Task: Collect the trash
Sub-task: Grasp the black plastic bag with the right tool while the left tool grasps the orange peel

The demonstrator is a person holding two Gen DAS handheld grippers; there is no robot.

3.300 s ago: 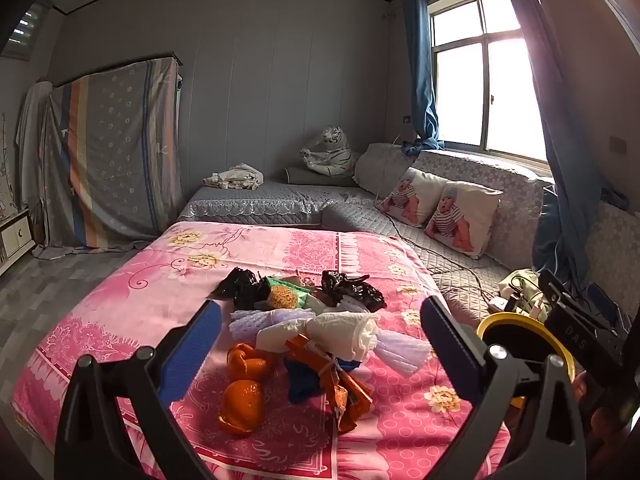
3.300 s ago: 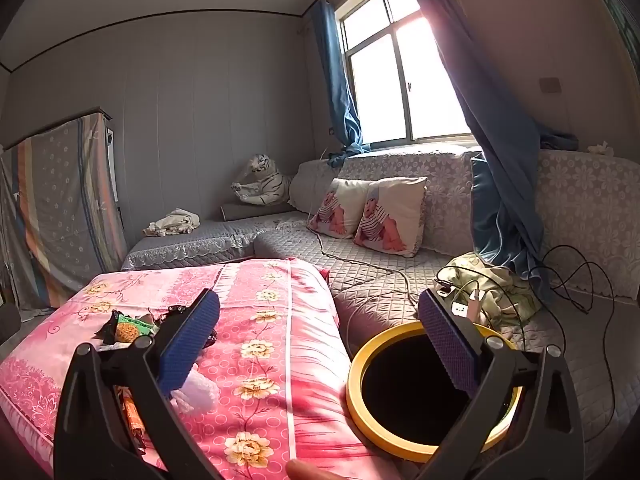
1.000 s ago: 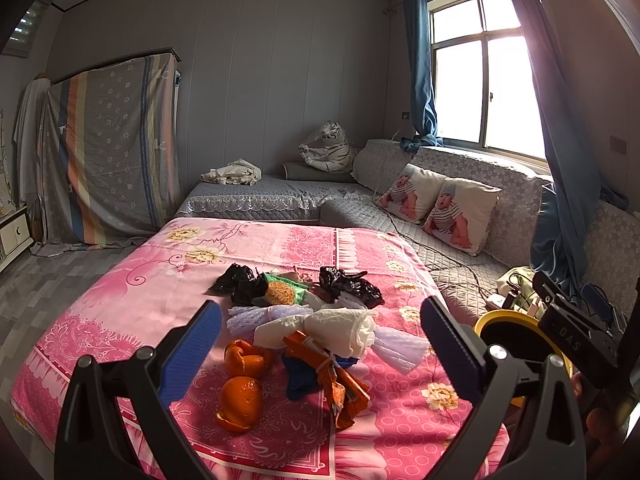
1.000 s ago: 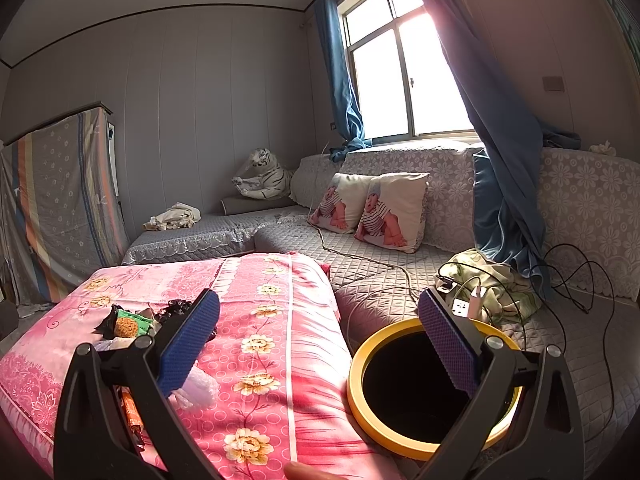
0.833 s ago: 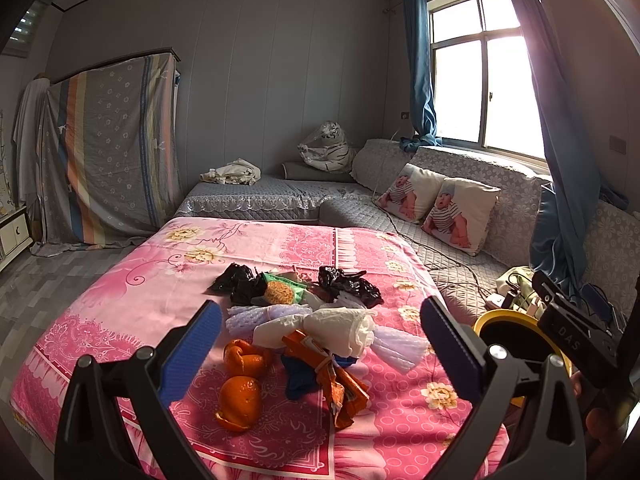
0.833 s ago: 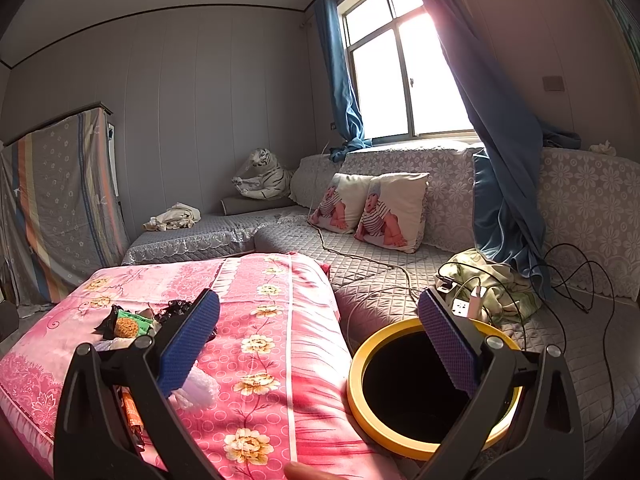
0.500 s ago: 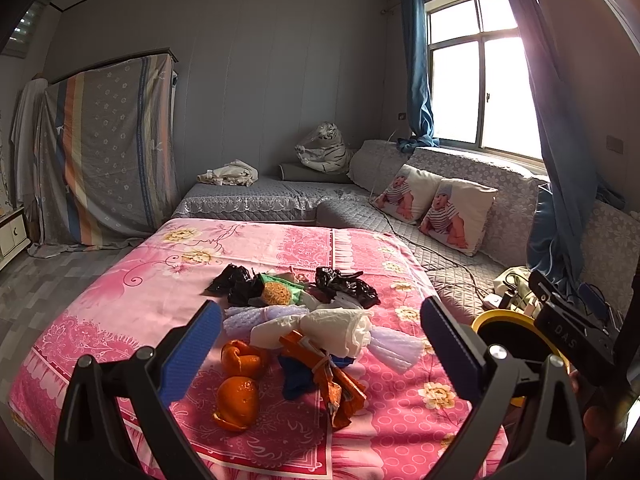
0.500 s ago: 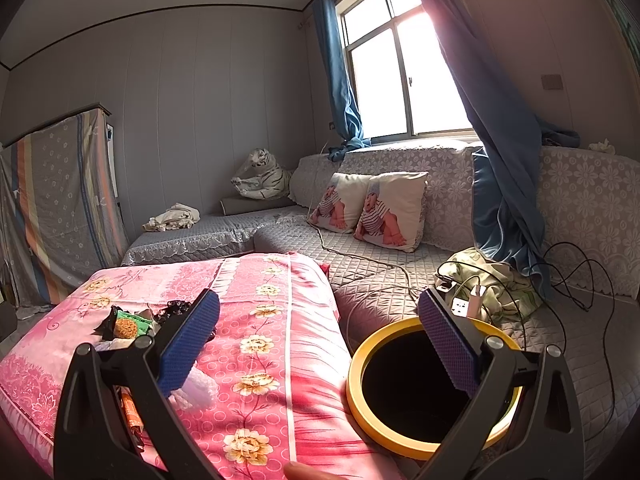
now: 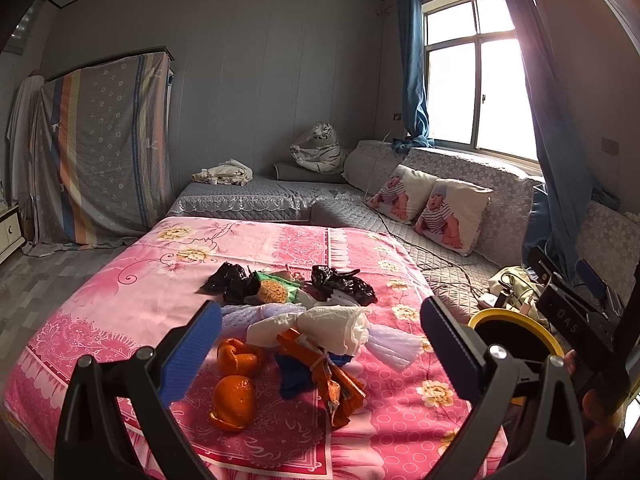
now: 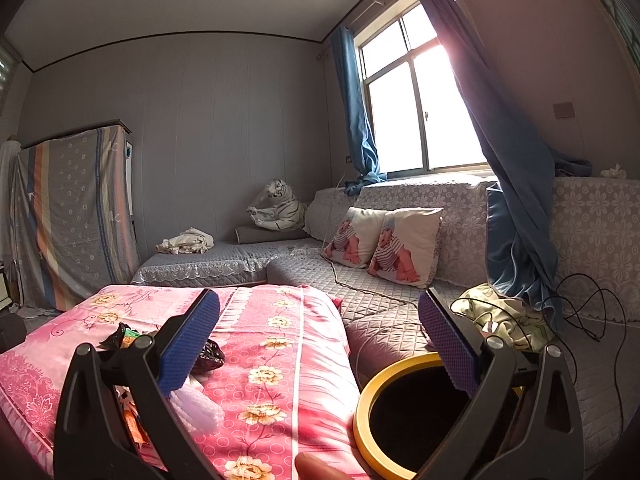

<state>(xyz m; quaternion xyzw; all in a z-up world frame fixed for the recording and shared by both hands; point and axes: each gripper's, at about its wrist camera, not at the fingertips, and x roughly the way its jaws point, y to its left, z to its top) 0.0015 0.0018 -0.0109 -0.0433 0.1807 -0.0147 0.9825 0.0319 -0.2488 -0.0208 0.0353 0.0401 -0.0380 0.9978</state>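
A heap of trash lies on the pink bed [image 9: 132, 280]: orange peels [image 9: 235, 380], an orange wrapper [image 9: 332, 376], crumpled white paper [image 9: 340, 326], black bags [image 9: 340, 282], a green packet [image 9: 276, 286]. My left gripper [image 9: 320, 356] is open and empty, held above the heap's near side. A yellow-rimmed black bin [image 10: 404, 412] stands right of the bed; it also shows in the left wrist view [image 9: 508, 336]. My right gripper [image 10: 320, 344] is open and empty, between the bed and the bin. The heap's edge [image 10: 200, 354] shows at its left.
A grey quilted sofa [image 9: 480, 200] with two baby-print pillows [image 9: 432, 210] runs along the right under the window. Cables [image 10: 592, 300] and a green cloth [image 10: 500, 320] lie behind the bin. A covered wardrobe [image 9: 100, 148] stands far left.
Both views have shifted slightly, the right wrist view tilting a little upward. The trash and the bin have not moved. Both grippers stay open.
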